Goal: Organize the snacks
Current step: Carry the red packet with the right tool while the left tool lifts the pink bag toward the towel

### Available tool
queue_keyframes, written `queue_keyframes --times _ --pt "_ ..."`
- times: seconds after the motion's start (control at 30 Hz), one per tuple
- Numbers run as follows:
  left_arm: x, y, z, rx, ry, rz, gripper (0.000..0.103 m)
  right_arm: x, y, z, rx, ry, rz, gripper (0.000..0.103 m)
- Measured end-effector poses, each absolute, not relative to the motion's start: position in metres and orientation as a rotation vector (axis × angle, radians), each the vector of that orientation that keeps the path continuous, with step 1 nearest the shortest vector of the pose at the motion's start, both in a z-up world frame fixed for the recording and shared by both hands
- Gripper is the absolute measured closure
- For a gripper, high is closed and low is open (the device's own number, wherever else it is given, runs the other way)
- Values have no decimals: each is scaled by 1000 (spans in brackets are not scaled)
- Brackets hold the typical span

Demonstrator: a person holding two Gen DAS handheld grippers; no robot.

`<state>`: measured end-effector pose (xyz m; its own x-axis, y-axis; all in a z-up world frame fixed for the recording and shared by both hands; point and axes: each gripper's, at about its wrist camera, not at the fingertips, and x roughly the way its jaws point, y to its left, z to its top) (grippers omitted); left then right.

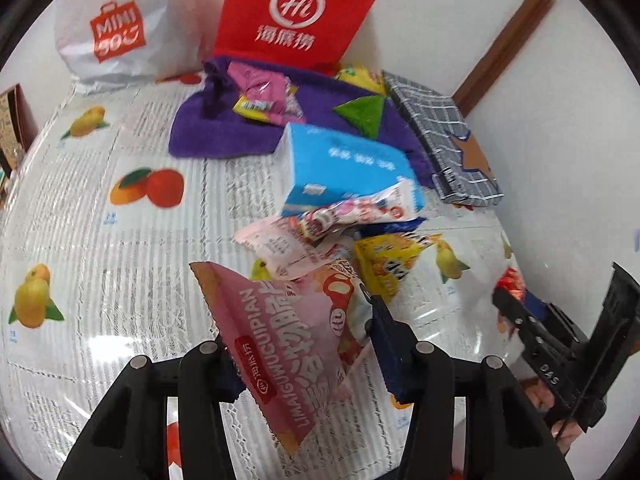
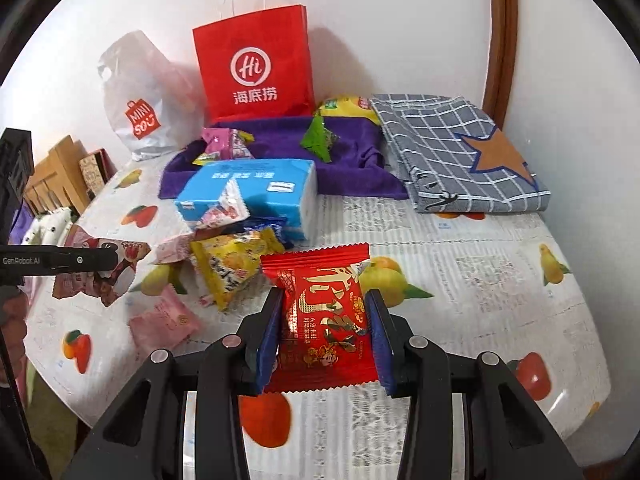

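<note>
Both grippers loaded, left gripper (image 1: 304, 344) clamping pink snack packet (image 1: 288, 340), right gripper (image 2: 324, 336) clamping red snack packet (image 2: 324, 320); loose snack pile (image 2: 224, 256) mid-tabletop (image 2: 460, 280) unsorted.

The red paper bag (image 2: 254, 72) standing at the wall carries a white ring with "Hi" inside it and three Chinese characters, 海底捞, below. The white plastic bag (image 1: 120, 24) to its left shows an orange shopping-bag logo reading "MINISO". The pink triangular snack packet (image 1: 280, 348) between the pads of the left gripper (image 1: 308, 352) bears "LIMAIGUWUCUIPIAN" in white Latin letters along one edge, large Chinese characters beside that, and a small red label with 海底捞 on it. In the left wrist view the right gripper (image 1: 508, 312) has "DAS" printed on its black body. In the right wrist view the left gripper (image 2: 100, 260) is marked "GenRobot.AI". Print on the blue tissue pack (image 2: 256, 188) and the red snack packet (image 2: 324, 316) is too blurred to read.
</note>
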<state>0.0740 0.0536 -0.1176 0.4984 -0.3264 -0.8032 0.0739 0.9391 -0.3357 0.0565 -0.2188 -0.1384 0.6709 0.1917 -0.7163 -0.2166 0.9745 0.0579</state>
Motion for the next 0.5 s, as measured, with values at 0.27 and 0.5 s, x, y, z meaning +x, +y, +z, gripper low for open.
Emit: queue_keyframes --times 0.27,0.5 --pt "76 45 -85 -248 963 -268 54 63 -211 -121 -18 783 229 62" --pt "83 36 -58 -220 915 -289 54 75 -202 -99 -28 753 239 62"
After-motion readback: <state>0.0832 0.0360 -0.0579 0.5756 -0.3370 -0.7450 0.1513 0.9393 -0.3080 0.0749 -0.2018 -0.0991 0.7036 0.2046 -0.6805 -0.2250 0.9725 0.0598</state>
